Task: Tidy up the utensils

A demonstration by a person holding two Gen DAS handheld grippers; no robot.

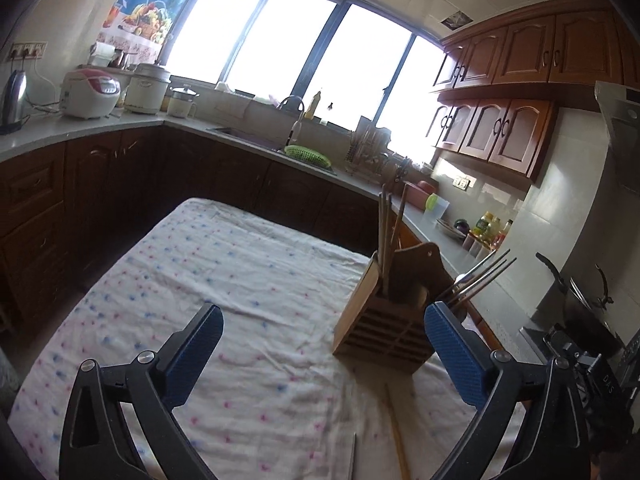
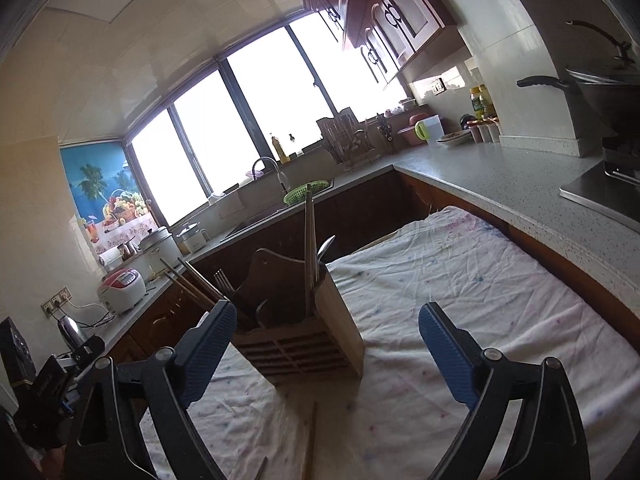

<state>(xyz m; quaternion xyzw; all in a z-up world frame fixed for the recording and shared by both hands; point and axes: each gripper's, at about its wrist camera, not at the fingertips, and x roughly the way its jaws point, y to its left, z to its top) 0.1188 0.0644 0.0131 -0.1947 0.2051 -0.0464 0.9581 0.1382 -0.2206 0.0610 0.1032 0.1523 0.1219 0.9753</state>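
A wooden utensil holder [image 1: 380, 328] stands on the dotted cloth [image 1: 224, 280], with wooden chopsticks [image 1: 386, 228] upright in it and metal utensils [image 1: 482, 276] leaning out to the right. It also shows in the right wrist view [image 2: 304, 340], with chopsticks [image 2: 309, 240], a fork [image 2: 224, 284] and a spoon [image 2: 326, 246] in it. A loose wooden chopstick [image 1: 398, 436] and a thin metal utensil [image 1: 352, 456] lie on the cloth in front of the holder. My left gripper [image 1: 324, 320] is open and empty, above the cloth just left of the holder. My right gripper [image 2: 328, 320] is open and empty, over the holder's near right side.
The cloth-covered table [image 2: 460, 280] sits beside a grey counter [image 2: 500, 176] with a stove and a wok [image 2: 600, 92]. Behind are a sink with a green basket [image 1: 308, 154], a dish rack [image 1: 368, 148] and rice cookers [image 1: 90, 94]. The other gripper's body [image 1: 588, 376] is at the right.
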